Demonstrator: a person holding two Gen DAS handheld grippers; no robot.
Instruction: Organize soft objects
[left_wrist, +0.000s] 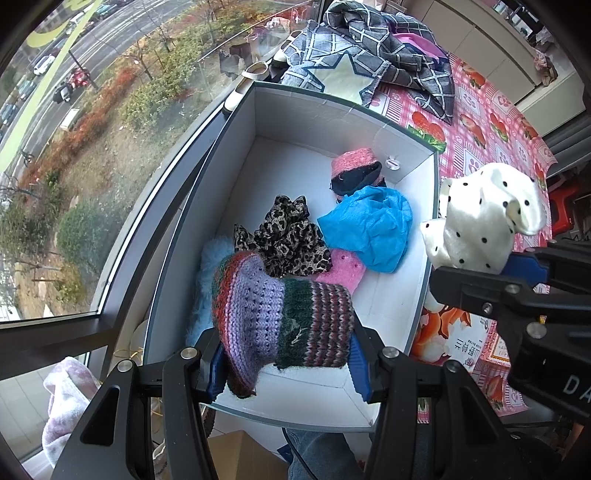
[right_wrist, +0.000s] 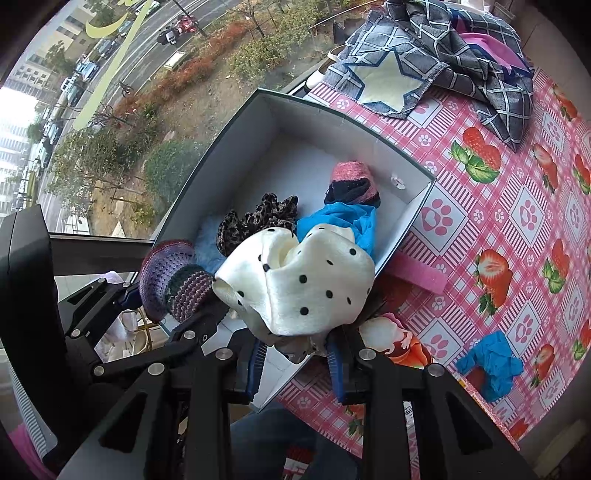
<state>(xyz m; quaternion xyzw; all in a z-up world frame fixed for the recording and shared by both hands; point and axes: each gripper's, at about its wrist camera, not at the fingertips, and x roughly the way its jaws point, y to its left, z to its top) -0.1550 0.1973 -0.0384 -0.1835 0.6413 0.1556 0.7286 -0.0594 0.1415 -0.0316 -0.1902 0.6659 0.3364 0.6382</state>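
over the near end of a white box (left_wrist: 317, 110), a striped knitted hat (left_wrist: 280, 325) is clamped between the blue pads of the left gripper (left_wrist: 286, 363), which points straight down into the box. inside the box, from left to right, a pale blue fluffy piece (left_wrist: 208, 258), a leopard-print scrunchie (left_wrist: 288, 236), a pink fuzzy item (left_wrist: 341, 271), a bright blue cloth (left_wrist: 373, 225) and a pink knitted hat (left_wrist: 356, 170) are seen. at the box's right wall, a white polka-dot cloth (right_wrist: 299, 280) is pinched in the nearly closed right gripper (right_wrist: 295, 363). further right, a pink strawberry-print tablecloth (right_wrist: 517, 206) is covered partly by a checked grey garment (right_wrist: 461, 48), and a crumpled blue cloth piece (right_wrist: 491, 363) lies on it.
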